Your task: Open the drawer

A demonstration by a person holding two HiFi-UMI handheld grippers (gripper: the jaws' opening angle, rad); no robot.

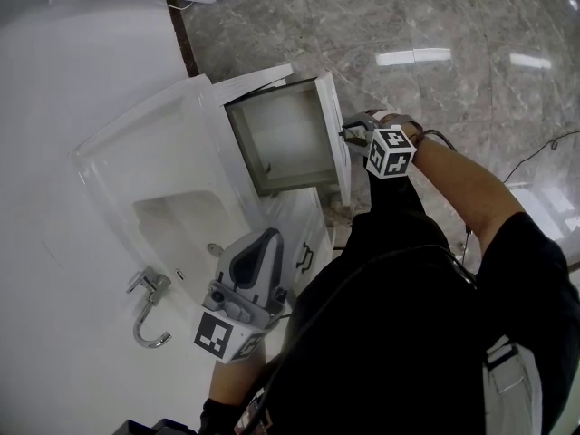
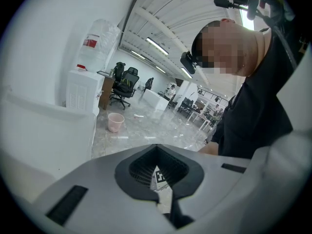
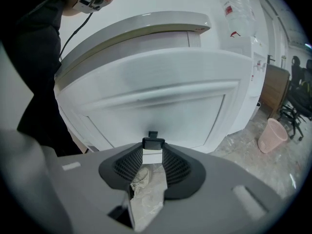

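Pulling is the step in hand, as judged: the white, box-shaped cabinet drawer stands drawn well out of the white vanity unit, beside the basin in the head view, with its bare interior exposed. The right gripper is at the drawer front. Its fingers are clamped across the small black bar handle, and the right gripper view shows the handle's ends meeting both pads. The left gripper hangs over the front edge of the glossy white moulded worktop, fingers pressed together on nothing, and takes no part.

Next move, as judged:
- If travel remains, draw the handle straight back along the line of the runners.
- Hold the grip square so the narrow bar does not slip off the pads.
- Avoid lifting or twisting, which could bind the drawer.
- If the drawer is at its stop, let go of the handle and back away.

Surface: the worktop carries a sunk rectangular basin and a curved chrome tap.

Room: the floor is polished grey marble-pattern tile. The gripper views show an open office with a white water dispenser, a pink waste bin, black office chairs and ceiling strip lights.
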